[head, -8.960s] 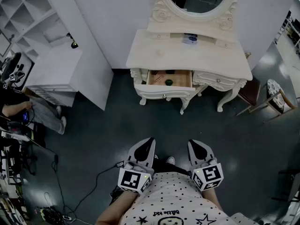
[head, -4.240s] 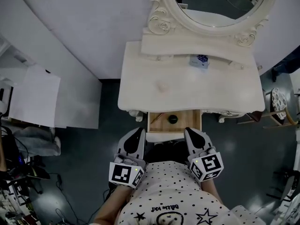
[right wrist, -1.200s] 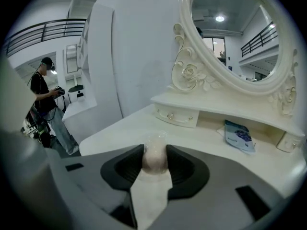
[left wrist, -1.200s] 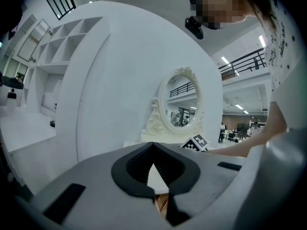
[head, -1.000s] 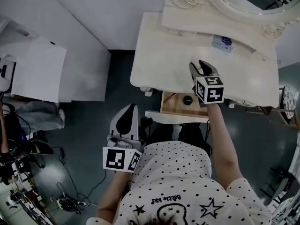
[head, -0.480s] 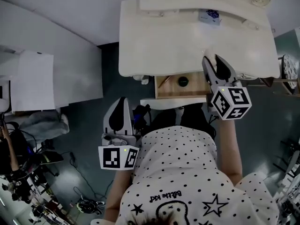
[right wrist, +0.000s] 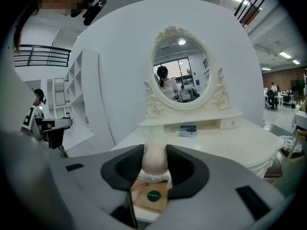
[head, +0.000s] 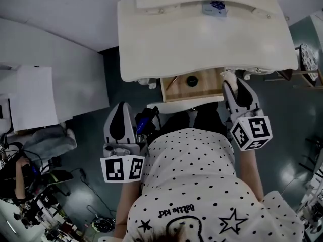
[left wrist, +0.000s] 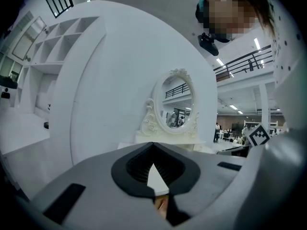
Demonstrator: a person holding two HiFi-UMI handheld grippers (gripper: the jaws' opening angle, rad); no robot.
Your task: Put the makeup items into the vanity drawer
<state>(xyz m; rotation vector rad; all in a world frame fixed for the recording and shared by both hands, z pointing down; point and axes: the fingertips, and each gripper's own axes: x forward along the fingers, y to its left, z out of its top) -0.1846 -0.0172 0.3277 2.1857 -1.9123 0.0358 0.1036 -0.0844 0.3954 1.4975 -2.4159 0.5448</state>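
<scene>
Back from the tabletop [head: 202, 44], the right gripper [head: 235, 86] hangs at the open vanity drawer's [head: 174, 91] right end, jaws clamped on a pale makeup sponge [right wrist: 155, 161]. Inside lie a dark green jar [head: 191, 80] and a thin reddish stick [head: 172, 80]; the tabletop hides the drawer's rear. The left gripper [head: 121, 109] rests low, closed and empty.

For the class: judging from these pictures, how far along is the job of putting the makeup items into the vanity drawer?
Done: the drawer is open and holds a dark round item and a thin reddish stick. In hand: the right gripper grips a pale rounded item by the drawer. Left: a blue-and-white item sits on the vanity's shelf.
</scene>
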